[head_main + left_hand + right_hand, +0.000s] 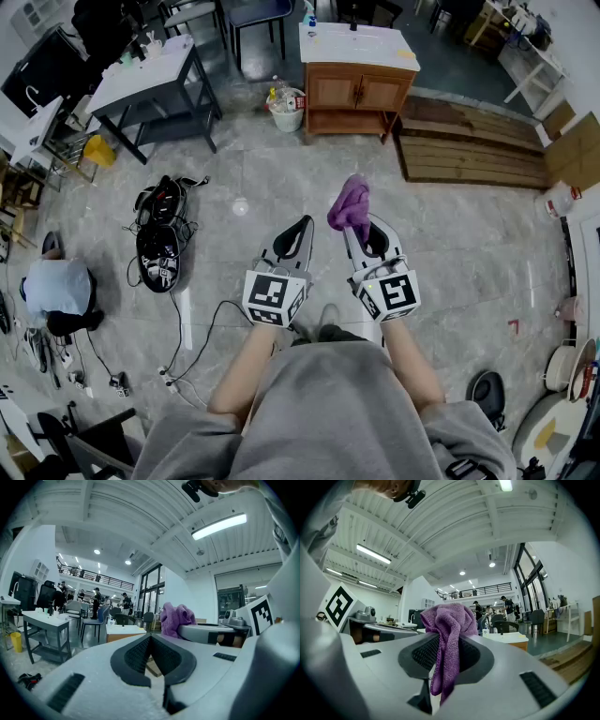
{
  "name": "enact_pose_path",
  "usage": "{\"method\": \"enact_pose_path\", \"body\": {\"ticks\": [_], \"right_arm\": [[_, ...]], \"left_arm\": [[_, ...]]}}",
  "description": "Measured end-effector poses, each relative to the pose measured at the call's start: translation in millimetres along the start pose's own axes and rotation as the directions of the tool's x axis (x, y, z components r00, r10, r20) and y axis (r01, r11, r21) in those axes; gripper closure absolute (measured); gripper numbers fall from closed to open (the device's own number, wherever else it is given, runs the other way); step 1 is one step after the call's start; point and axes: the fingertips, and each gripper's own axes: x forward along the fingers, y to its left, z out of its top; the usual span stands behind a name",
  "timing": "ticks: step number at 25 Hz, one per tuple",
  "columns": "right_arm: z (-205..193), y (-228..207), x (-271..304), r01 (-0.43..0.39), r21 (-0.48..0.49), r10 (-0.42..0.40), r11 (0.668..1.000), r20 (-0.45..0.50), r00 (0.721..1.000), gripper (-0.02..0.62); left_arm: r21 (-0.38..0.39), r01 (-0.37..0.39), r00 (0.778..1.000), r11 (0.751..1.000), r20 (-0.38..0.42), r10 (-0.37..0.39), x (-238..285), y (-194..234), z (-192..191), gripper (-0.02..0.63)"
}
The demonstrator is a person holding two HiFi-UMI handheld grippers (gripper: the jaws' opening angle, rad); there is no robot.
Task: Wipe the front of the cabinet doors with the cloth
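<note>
A purple cloth is pinched in my right gripper, bunched above the jaw tips and hanging down between them. My left gripper sits beside it, shut with nothing held; in the left gripper view its jaws meet in a narrow V, and the cloth shows off to the right. The small wooden cabinet with two doors and a white top stands well ahead across the floor. Both grippers are far from it, held in front of the person's body.
A white bin with bottles stands left of the cabinet. A grey table is at the far left, bags and cables lie on the floor to the left. Wooden planks lie right of the cabinet. A person crouches at the left edge.
</note>
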Motion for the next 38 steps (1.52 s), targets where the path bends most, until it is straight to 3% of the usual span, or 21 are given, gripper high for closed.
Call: {"method": "enact_pose_path", "body": {"ticks": [13,24,38], "right_arm": [[-23,-50,2,0.001,0.044,-0.001,0.999,-0.008,1.0,0.518],[-27,-120,9,0.01,0.048,-0.009,0.999,-0.016,1.0,0.518],[-53,-164,73,0.077,0.085,-0.071,0.993,-0.063,0.995,0.518]], "left_arm": [[0.0,0.01,0.999,1.0,-0.038,-0.01,50,-17,-21,0.598],[0.026,0.016,0.998,1.0,-0.063,-0.014,123,-38,-17,0.6],[0.014,0.076,0.992,0.997,-0.098,-0.075,199,14,-25,0.598]]}}
